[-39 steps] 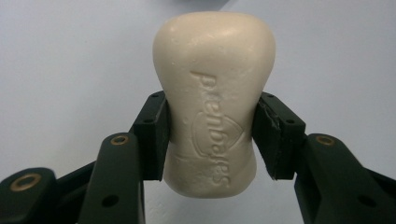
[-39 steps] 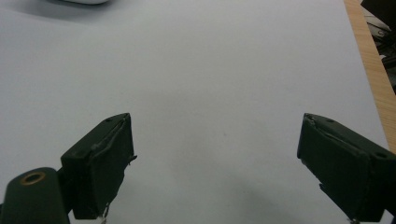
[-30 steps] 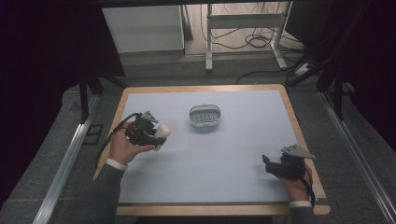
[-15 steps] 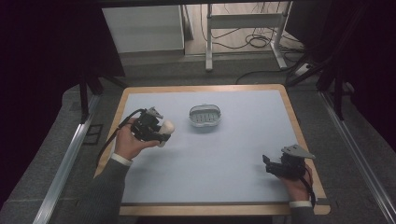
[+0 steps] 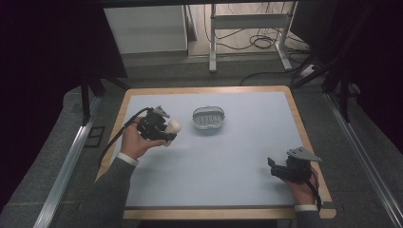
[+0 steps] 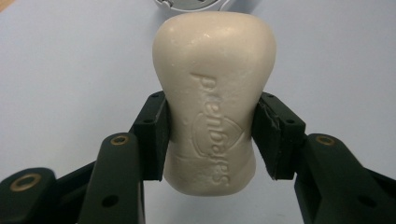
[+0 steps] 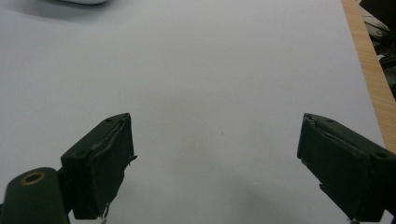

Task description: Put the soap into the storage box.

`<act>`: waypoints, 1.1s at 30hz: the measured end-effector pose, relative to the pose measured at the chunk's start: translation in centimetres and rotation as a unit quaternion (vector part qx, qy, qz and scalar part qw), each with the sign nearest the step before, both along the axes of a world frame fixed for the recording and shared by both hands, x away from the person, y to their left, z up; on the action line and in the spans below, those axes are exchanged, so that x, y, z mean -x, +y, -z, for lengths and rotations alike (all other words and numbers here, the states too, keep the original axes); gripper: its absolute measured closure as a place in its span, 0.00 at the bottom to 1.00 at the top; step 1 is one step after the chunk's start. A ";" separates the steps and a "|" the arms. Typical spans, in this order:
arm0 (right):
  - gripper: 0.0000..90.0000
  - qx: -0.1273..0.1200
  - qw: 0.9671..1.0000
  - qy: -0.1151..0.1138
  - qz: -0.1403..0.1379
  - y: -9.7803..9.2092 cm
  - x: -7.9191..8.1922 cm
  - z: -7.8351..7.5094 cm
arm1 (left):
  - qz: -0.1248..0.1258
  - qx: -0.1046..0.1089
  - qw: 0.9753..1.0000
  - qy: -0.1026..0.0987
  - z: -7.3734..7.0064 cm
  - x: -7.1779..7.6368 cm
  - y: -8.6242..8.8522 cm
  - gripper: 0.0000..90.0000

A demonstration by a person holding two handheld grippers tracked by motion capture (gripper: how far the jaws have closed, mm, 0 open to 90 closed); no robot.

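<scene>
A pale blue mat (image 5: 228, 152) covers the table, whose wooden edge (image 5: 216, 213) frames it across the middle and lower frame. Beyond the table's far edge, at the top centre, stand a white cabinet (image 5: 145, 28) and a metal stand (image 5: 247, 23), with black cables (image 5: 263, 42) tangled on the floor around the stand.
</scene>
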State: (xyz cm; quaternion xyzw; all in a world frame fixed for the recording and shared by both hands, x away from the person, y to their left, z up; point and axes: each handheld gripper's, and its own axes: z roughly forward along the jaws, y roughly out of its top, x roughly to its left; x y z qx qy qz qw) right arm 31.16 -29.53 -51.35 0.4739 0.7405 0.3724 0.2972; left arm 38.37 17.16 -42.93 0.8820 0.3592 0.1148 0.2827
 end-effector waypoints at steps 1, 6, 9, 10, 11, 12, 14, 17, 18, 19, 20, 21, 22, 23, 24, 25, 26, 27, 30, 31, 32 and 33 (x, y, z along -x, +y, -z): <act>0.12 0.001 1.000 0.000 0.000 0.0 0.0 0.0 | 0.001 0.000 1.000 0.000 -0.1 -0.1 -0.1 0.56; 0.12 0.001 1.000 0.000 0.000 0.0 0.0 0.0 | 0.003 0.003 1.000 -0.001 -0.2 -0.5 -0.4 0.56; 0.12 0.000 1.000 -0.001 0.000 0.0 0.0 0.0 | 0.004 0.000 1.000 -0.001 -0.1 -0.8 -0.4 0.56; 0.12 0.001 1.000 -0.001 0.000 0.0 0.0 0.0 | 0.002 0.001 1.000 0.000 -0.1 -0.9 -0.5 0.56; 0.12 0.001 1.000 0.000 0.000 0.0 0.0 0.0 | 0.004 0.002 1.000 0.000 -0.1 -1.0 -0.5 0.56; 0.12 0.000 1.000 0.000 0.000 0.0 0.0 0.0 | 0.005 0.001 1.000 0.000 -0.1 -1.1 -0.5 0.56; 0.12 0.000 1.000 0.001 0.000 0.0 0.0 0.0 | 0.005 -0.001 1.000 -0.002 -0.1 -1.2 -0.6 0.56; 0.12 -0.001 1.000 -0.001 0.000 0.0 0.0 0.0 | 0.004 0.001 1.000 -0.001 -0.2 -1.4 -0.7 0.56; 0.12 -0.001 1.000 -0.001 0.001 0.0 0.0 -0.1 | 0.005 0.001 1.000 -0.002 -0.3 -1.5 -0.8 0.56; 0.12 -0.001 1.000 0.000 0.001 -0.1 0.0 -0.1 | 0.005 0.000 1.000 -0.003 -0.3 -1.6 -0.8 0.56; 0.12 0.000 1.000 0.000 0.001 -0.1 0.0 -0.1 | 0.006 -0.001 1.000 -0.002 -0.4 -1.7 -0.9 0.56; 0.12 0.000 1.000 0.000 0.001 -0.1 0.0 -0.1 | 0.006 -0.002 1.000 -0.003 -0.5 -1.8 -1.0 0.56; 0.12 0.000 1.000 0.000 0.001 -0.1 0.0 -0.1 | 0.005 -0.001 1.000 -0.005 -0.5 -1.8 -1.1 0.56; 0.12 -0.001 1.000 0.000 0.001 -0.1 0.0 -0.1 | 0.007 -0.002 1.000 -0.005 -0.6 -1.9 -1.1 0.56; 0.12 -0.001 1.000 0.000 0.001 -0.1 0.0 -0.1 | 0.006 -0.001 1.000 -0.005 -0.6 -2.0 -1.2 0.56; 0.12 -0.001 1.000 0.000 0.001 -0.1 0.0 -0.1 | 0.008 -0.003 1.000 -0.005 -0.7 -2.0 -1.3 0.56; 0.12 -0.001 1.000 0.000 0.001 -0.1 0.0 -0.1 | 0.006 -0.002 1.000 -0.007 -0.7 -2.1 -1.4 0.56; 0.12 -0.001 1.000 0.000 0.001 -0.1 0.0 -0.1 | 0.009 -0.004 1.000 -0.005 -0.8 -2.2 -1.5 0.56; 0.12 -0.001 1.000 -0.001 0.001 -0.1 0.1 -0.1 | 0.011 0.001 1.000 -0.004 -0.9 -2.4 -1.7 0.56; 0.12 -0.002 1.000 -0.001 0.002 -0.1 0.1 -0.1 | 0.010 0.003 1.000 -0.004 -0.9 -2.4 -1.7 0.56; 0.12 -0.002 1.000 -0.001 0.002 -0.1 0.1 -0.1 | 0.010 0.002 1.000 -0.005 -0.9 -2.5 -1.8 0.56; 0.12 -0.001 1.000 -0.001 0.002 -0.1 0.1 -0.1 | 0.009 0.001 1.000 -0.004 -0.9 -2.6 -1.8 0.56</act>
